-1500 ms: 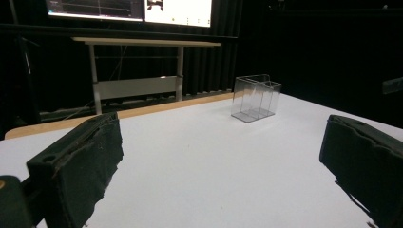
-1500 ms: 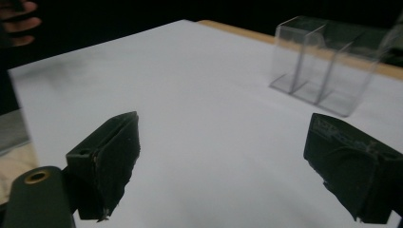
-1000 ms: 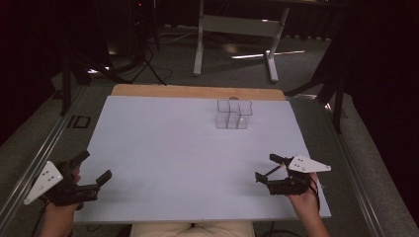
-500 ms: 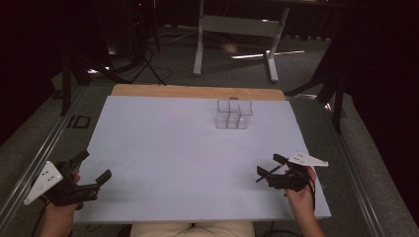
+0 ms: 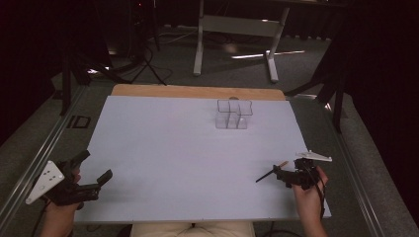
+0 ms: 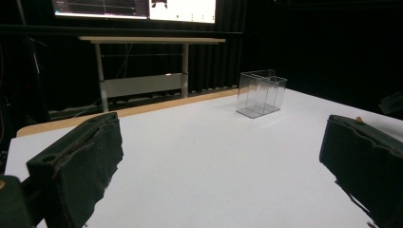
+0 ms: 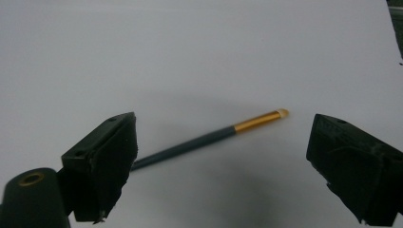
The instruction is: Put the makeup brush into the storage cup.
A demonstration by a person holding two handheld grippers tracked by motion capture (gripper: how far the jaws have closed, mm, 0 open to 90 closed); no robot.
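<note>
A slim brush (image 7: 214,137) with a dark handle, gold ferrule and pale tip lies on the white table (image 7: 190,47). My right gripper (image 7: 222,127) stands open just over it, one jaw on each side and neither touching it. From above, the brush (image 5: 269,173) pokes out leftward from the right gripper (image 5: 280,176) near the front right corner. My left gripper (image 5: 95,166) is open and holds nothing at the front left edge. Its own camera shows the left gripper (image 6: 221,128) facing a clear compartmented box (image 6: 260,93) far across the table.
The clear box (image 5: 233,114) stands at the back of the white table (image 5: 163,148), right of centre. A wooden strip (image 5: 197,92) runs along the far edge. Beyond it are a desk frame (image 5: 234,24) and cables on the floor.
The right gripper has shifted slightly and turned over the brush. The left gripper has stayed where it was.
</note>
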